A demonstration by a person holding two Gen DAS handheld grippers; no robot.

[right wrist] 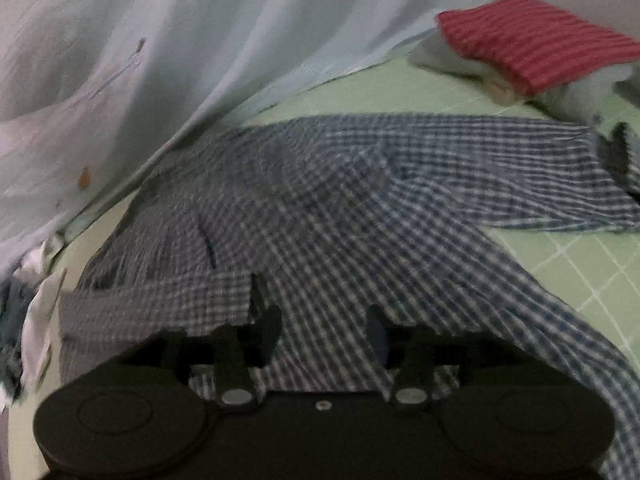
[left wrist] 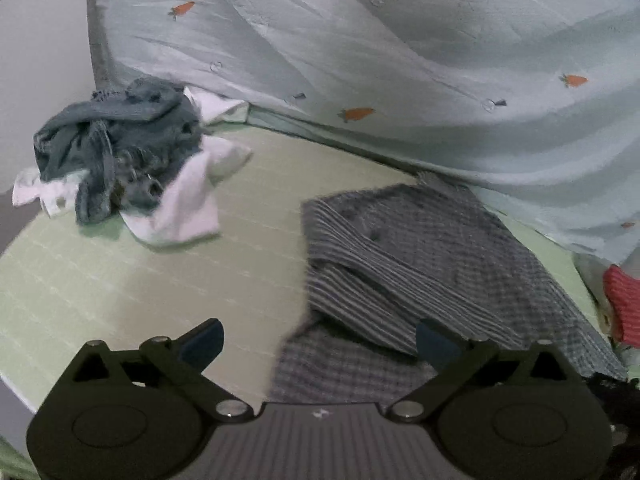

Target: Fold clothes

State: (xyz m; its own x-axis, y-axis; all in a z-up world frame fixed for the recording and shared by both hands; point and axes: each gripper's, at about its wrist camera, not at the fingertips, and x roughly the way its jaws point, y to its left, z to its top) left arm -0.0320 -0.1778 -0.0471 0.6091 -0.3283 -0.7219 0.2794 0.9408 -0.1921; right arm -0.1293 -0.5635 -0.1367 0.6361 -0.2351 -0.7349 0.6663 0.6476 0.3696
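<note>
Checked shirt sprawls across the green bed. Left tongs gape wide, holding nothing, over its edge; right tongs half-closed with shirt cloth bunched between them.

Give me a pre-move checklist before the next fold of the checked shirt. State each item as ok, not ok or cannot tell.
1. Left tool open and free: ok, fingers spread wide, nothing between them.
2. Right tool gripping the checked shirt: cannot tell, cloth drapes over its fingers.
3. Shirt lying flat: not ok, a sleeve is folded across it and it is rumpled.
4. Bare green mat left of the shirt: ok.
5. Pile of unfolded clothes apart from the shirt: ok.
6. Folded red striped item clear of the shirt: ok.
</note>
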